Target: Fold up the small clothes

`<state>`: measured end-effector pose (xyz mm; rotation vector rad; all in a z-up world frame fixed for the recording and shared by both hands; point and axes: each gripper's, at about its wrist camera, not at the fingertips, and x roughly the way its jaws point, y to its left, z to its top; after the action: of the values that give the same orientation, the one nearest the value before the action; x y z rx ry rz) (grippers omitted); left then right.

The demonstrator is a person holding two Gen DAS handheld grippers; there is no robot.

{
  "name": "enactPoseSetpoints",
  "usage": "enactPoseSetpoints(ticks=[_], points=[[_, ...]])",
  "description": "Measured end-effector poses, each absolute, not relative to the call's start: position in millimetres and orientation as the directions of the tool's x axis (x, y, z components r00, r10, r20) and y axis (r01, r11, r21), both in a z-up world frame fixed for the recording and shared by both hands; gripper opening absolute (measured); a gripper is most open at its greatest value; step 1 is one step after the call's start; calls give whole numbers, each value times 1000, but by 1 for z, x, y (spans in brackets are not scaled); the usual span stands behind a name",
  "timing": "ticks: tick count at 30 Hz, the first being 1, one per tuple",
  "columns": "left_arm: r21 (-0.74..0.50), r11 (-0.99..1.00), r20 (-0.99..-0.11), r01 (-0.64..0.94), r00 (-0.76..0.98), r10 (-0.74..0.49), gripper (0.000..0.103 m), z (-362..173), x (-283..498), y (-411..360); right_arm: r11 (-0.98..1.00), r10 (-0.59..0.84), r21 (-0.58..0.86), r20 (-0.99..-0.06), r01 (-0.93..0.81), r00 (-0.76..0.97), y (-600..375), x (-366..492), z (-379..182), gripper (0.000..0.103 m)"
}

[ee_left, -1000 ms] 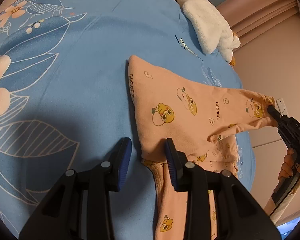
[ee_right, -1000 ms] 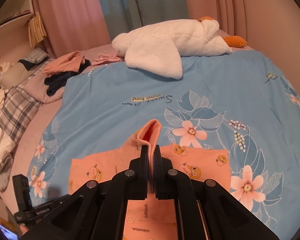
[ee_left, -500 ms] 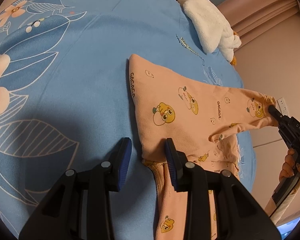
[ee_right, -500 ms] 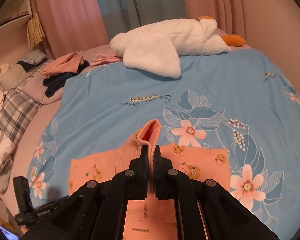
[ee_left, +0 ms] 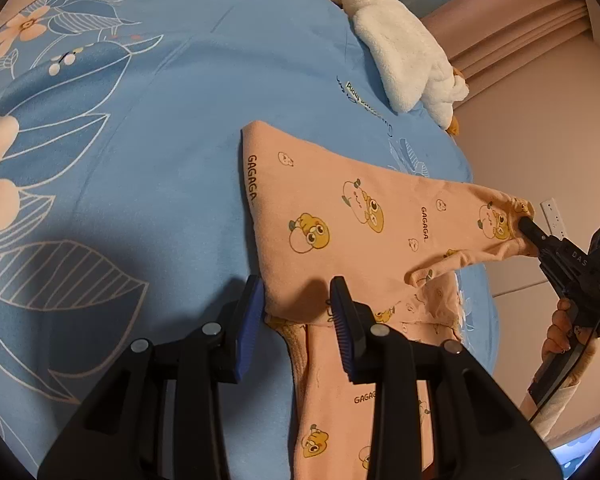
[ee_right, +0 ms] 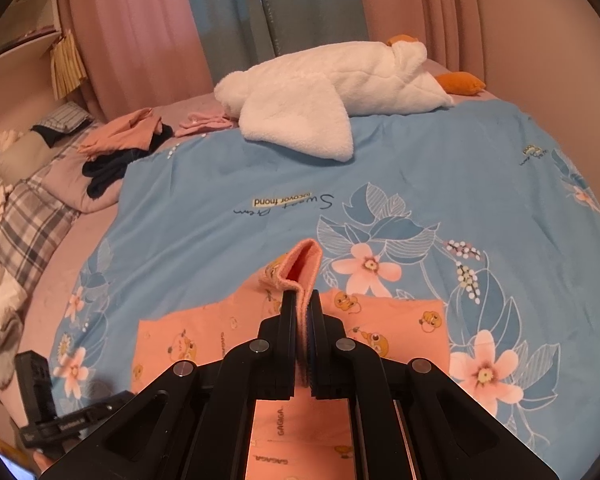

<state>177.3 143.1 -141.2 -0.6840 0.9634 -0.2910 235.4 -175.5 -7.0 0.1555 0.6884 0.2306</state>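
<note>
- Looking along your left gripper (ee_left: 298,304), you had its blue-padded jaws spread partway, straddling the near folded corner of the peach garment (ee_left: 340,216); whether the pads pressed the cloth, I could not tell.
- That garment, printed with cartoon fruit and "GAGAGA", lay on the blue floral bedspread (ee_left: 140,140), one part folded over another.
- Over at the right edge, your right gripper (ee_left: 526,226) pinched the garment's far cuff and lifted it off the bed, with your hand (ee_left: 560,332) on the grip below.
- A white plush goose (ee_left: 400,52) lay beyond it.
- Switching to the right wrist view, your right gripper (ee_right: 304,312) had its jaws pressed together on a ribbed cuff (ee_right: 300,264) standing upright between them.
- The rest of the garment (ee_right: 220,336) lay flat underneath, on the bedspread (ee_right: 220,184).
- The plush goose (ee_right: 332,88) and a pile of clothes (ee_right: 120,140) lay at the far side.
</note>
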Motion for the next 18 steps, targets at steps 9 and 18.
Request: enactPoseSetpoints(ticks=[9, 18], points=[[-642, 763, -664, -78, 555, -501, 33, -139, 177, 144, 962, 261, 226, -614, -151, 745, -179, 238, -9, 6], [-623, 778, -681, -80, 544, -489, 33, -140, 179, 138, 965, 253, 224, -634, -139, 730, -180, 240, -18, 6]])
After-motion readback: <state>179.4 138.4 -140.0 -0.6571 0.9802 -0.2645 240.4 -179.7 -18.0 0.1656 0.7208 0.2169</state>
